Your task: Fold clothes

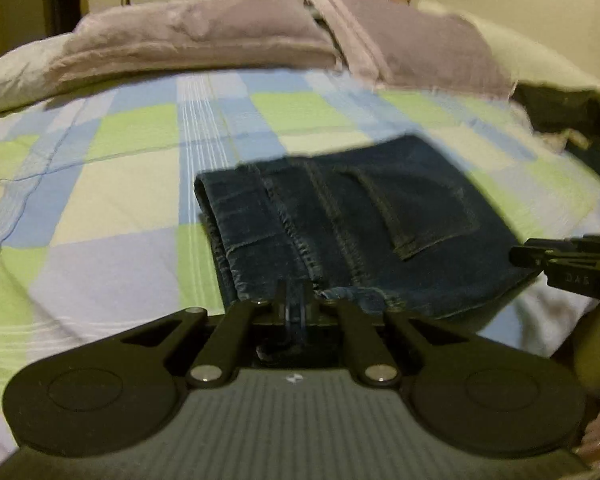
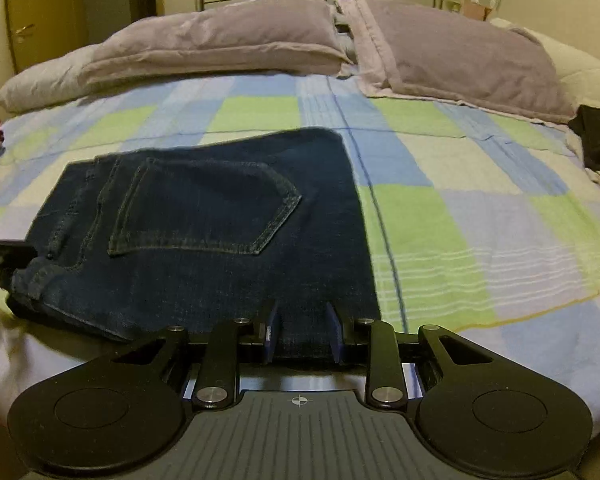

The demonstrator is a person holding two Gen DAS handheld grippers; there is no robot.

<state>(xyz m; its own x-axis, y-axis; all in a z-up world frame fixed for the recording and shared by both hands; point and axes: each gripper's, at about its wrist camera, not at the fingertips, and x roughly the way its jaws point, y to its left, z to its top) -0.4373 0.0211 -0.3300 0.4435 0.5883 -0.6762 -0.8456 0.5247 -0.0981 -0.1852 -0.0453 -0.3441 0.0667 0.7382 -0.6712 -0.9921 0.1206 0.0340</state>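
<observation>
Left wrist view: the jeans [image 1: 340,216] are lying folded into a compact rectangle on the checked bedspread [image 1: 100,184], back pocket up, near the front edge of the bed. The left gripper [image 1: 296,300] has its fingers pinched together on the near hem of the denim, so it's clamped on the jeans. If it pulls from here, my guess is the stacked layers slide apart or the whole bundle drags toward the edge, since only one corner is held. The picture is smeary, so the exact bite is hard to judge. The other tool pokes in from the right with some embossed letters on it, too blurred to read. Right wrist view: the right gripper [image 2: 302,334] has its blue pads spread, with the denim edge sitting between them and not squeezed, so it's released. Closing now might grab only the top layer and peel the fold open. No brand tag or label readable on the jeans [image 2: 204,216] here either.
</observation>
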